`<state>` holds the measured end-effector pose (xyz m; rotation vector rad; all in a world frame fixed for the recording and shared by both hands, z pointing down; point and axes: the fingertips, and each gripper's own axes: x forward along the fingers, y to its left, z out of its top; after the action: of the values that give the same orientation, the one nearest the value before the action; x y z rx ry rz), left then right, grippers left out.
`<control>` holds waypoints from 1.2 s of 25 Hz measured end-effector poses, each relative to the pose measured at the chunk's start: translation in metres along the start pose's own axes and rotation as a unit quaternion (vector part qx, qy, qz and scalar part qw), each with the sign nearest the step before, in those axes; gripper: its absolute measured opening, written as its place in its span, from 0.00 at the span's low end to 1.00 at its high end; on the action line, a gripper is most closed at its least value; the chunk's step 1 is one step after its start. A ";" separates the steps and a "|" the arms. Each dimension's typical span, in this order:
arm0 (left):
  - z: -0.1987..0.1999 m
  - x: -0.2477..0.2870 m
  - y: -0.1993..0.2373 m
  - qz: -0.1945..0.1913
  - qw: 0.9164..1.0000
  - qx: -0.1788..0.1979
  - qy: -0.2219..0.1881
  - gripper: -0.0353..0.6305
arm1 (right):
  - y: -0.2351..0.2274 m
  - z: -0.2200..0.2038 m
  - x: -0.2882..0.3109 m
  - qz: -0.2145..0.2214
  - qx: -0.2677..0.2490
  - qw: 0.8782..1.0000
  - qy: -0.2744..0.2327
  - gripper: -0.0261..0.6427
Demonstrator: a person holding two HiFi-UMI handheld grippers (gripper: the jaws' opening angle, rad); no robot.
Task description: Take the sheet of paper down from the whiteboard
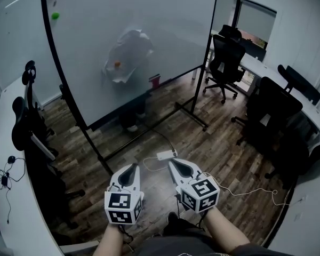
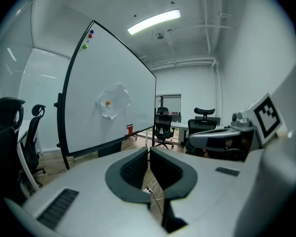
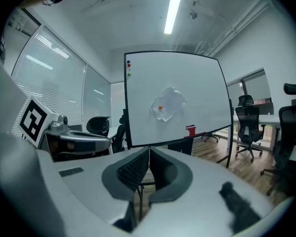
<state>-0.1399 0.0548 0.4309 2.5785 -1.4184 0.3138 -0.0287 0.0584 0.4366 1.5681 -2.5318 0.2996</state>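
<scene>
A crumpled white sheet of paper [image 1: 128, 55] hangs on the tall whiteboard [image 1: 165, 31], pinned by a small orange magnet [image 1: 117, 64]. The paper [image 2: 113, 101] shows far ahead in the left gripper view, and the same paper [image 3: 167, 104] in the right gripper view. My left gripper [image 1: 133, 167] and right gripper [image 1: 172, 162] are held side by side low in the head view, well short of the board. Both are shut with nothing between their jaws.
Red, blue and green magnets [image 1: 54, 4] sit at the board's top left. A red eraser [image 1: 155, 80] rests on its tray. Black office chairs [image 1: 224, 63] and desks stand right; more chairs [image 1: 29, 127] left. A power strip [image 1: 166, 155] with cables lies on the wooden floor.
</scene>
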 end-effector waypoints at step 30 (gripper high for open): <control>0.085 0.210 0.041 0.165 0.986 0.004 -0.007 0.09 | -0.221 0.062 0.164 0.100 0.015 0.995 -0.006 0.07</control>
<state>-0.0567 -0.1590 0.4083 2.3469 -1.8536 0.3473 0.0959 -0.1946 0.4344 1.3306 -2.7103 0.3545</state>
